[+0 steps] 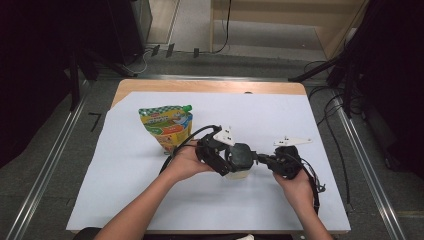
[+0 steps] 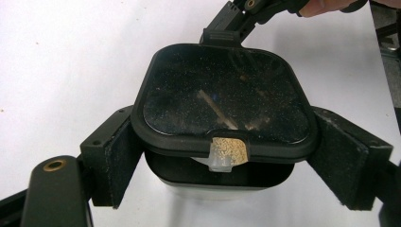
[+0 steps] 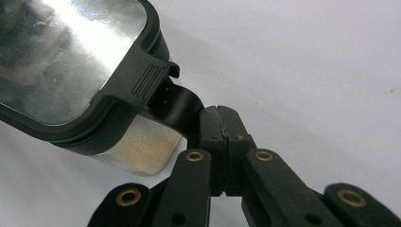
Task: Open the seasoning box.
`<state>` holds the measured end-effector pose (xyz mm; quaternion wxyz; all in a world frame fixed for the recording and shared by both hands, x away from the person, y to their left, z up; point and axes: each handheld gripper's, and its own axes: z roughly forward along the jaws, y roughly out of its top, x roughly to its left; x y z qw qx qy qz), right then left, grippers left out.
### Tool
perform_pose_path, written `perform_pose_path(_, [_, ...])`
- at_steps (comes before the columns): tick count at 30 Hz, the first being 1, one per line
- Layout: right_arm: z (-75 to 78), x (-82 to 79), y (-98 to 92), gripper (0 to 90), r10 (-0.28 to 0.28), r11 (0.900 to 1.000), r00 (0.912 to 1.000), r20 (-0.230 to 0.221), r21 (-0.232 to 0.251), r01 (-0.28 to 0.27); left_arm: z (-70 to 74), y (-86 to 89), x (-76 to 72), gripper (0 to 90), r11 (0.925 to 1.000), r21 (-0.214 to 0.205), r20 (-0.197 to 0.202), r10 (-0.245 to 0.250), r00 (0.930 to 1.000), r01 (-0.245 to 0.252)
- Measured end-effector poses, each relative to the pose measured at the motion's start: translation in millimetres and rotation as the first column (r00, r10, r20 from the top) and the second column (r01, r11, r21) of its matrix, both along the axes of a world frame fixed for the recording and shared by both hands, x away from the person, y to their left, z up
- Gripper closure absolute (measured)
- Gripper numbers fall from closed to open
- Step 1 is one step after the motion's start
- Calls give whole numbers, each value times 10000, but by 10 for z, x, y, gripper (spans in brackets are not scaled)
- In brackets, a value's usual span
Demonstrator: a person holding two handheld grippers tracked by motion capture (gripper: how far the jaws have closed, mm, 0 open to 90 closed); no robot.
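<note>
Black-lidded container (image 1: 239,161) upright, lid tab toward right tool (image 1: 262,159).

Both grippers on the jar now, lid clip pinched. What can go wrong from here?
1. The right gripper pinches only the thin lid clip; it may slip off.
2. The left gripper holds the container just under the lid; a hard pull could tip it and spill the tan granules.
</note>
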<state>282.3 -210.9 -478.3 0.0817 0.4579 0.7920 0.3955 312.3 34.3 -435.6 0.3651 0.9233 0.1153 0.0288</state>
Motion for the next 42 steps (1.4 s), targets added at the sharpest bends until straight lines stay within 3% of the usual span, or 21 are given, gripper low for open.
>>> perform_pose_path(3, [3,-2,3,900,13,10000,10000,72,-1,-13,23,-8,-10,174,10000,-51,70,26,10000,-26])
perform_pose_path(5, [4,-3,3,900,22,10000,10000,82,27,-22,62,0,-2,195,9991,-425,-241,18,9997,-29])
perform_pose_path(6, [5,-4,4,900,25,10000,10000,78,44,-25,77,16,8,288,9964,-827,-690,-269,9973,212])
perform_pose_path(7, [5,-5,7,900,25,10000,10000,70,32,-25,94,22,12,379,9947,-978,-822,-403,9958,321])
perform_pose_path(10, [6,-8,10,900,79,10000,9999,96,-21,-79,114,-7,-23,377,9971,-681,-494,-365,9981,331])
perform_pose_path(14, [6,-8,9,900,68,10000,10000,65,10,-68,151,-22,-48,429,9973,-647,-491,-372,9981,340])
perform_pose_path(17, [4,-8,6,900,66,10000,9999,84,11,-67,184,-46,-56,502,9972,-568,-602,-511,9969,477])
perform_pose_path(24, [0,-10,4,900,57,10000,10000,27,49,-57,259,-112,-58,667,9964,-554,-1271,-704,9894,638])
perform_pose_path(31, [-6,-13,1,900,11,9999,10000,-72,140,-10,285,-178,-21,705,9952,-644,-1690,-830,9821,730])
perform_pose_path(37, [-20,-13,4,900,55,9999,9999,-90,87,-54,297,-235,-1,788,9926,-829,-1765,-1023,9790,888])
perform_pose_path(42, [-20,-16,3,900,62,10000,9999,-136,66,-61,324,-321,-2,813,9926,-635,-1687,-1125,9792,1031])
